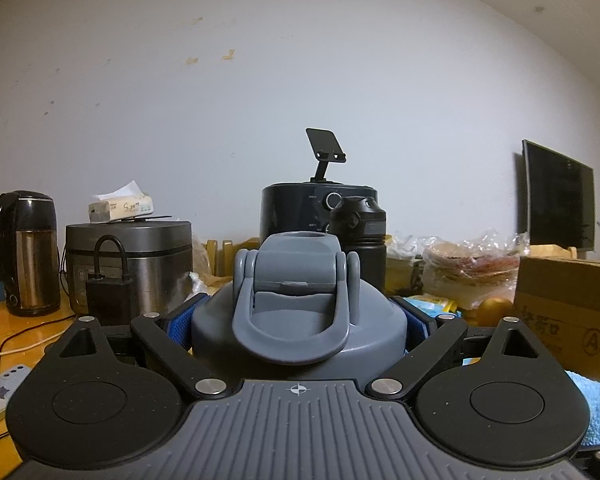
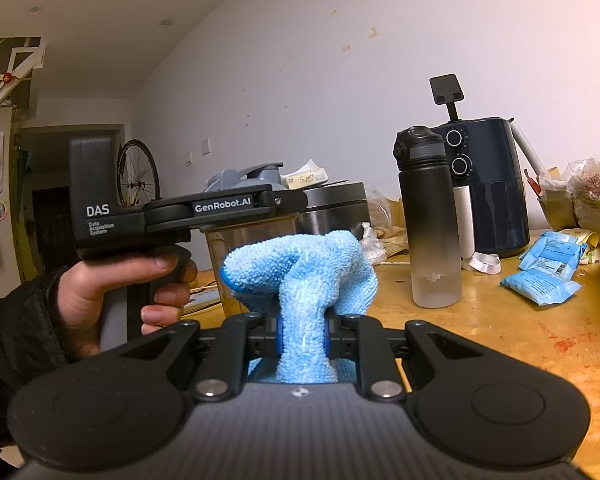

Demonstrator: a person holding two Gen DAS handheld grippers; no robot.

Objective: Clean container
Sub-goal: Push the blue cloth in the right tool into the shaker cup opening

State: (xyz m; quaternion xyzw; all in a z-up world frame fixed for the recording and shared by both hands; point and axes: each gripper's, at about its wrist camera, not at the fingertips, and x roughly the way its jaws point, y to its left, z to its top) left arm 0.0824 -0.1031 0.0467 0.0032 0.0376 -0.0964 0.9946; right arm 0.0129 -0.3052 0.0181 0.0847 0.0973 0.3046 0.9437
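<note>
Crowding the wooden table (image 2: 500, 332), appliances line a white wall (image 2: 340, 40).

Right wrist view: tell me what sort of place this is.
Most likely a lived-in home, at a cluttered wooden table used for kitchen things. An air fryer and a rice cooker stand against the wall, and a bicycle wheel shows in the room beyond.

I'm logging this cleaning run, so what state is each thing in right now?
left hand-held gripper: shut on the grey-lidded container
grey-lidded container: upright, lid on
right hand-held gripper: shut on the blue cloth
blue cloth: bunched, pinched between the pads
black bottle: upright on the table, cap on
</note>
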